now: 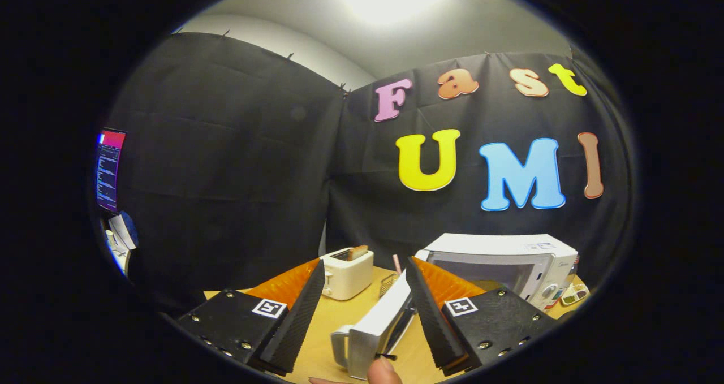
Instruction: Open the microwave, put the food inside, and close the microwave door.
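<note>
A white microwave (512, 254) stands on the wooden table (334, 316), just beyond my right finger. Its door (378, 323) is swung wide open and points back between my two fingers, close to the right one. The door's white handle (340, 344) is at its near end. Part of the cavity (489, 275) shows past the right finger. My gripper (365, 263) is open, its fingers wide apart and neither pressing on the door. A person's fingertip (384, 371) touches the door's near edge.
A white toaster (347, 272) with a slice of toast in it stands beyond my left finger. A pink stick (397, 263) and a small wire rack (387, 285) sit between toaster and microwave. A small tray with items (573, 295) lies right of the microwave. A monitor (108, 169) glows far left.
</note>
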`<action>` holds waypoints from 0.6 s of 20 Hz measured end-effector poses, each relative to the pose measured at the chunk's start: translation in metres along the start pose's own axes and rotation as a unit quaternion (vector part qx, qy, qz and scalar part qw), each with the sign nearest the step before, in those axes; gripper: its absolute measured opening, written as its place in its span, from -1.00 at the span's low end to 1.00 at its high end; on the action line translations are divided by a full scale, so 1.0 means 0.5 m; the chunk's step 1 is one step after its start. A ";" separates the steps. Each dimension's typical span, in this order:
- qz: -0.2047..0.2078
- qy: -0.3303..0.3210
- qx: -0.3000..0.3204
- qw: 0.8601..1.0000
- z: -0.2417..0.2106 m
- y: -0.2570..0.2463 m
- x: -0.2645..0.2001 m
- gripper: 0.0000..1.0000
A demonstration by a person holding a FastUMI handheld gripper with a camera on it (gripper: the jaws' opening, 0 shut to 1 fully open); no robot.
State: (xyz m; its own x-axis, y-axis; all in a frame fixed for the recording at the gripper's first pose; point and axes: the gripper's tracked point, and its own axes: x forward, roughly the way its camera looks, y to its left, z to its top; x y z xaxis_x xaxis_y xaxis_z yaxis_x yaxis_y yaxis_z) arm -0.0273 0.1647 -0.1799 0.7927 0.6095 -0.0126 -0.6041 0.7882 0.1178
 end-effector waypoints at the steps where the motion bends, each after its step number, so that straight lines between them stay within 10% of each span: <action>1: 0.021 0.004 0.008 1.000 -0.018 0.033 0.003 0.73; 10: 0.088 0.059 -0.014 0.994 -0.228 0.153 0.035 0.66; 12: 0.067 0.056 -0.011 0.996 -0.251 0.137 0.033 0.21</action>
State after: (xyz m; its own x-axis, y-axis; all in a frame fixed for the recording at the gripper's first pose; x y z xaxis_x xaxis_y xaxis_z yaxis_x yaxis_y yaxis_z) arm -0.0658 0.2397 -0.2964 0.6918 0.7138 -0.1091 -0.7063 0.7003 0.1039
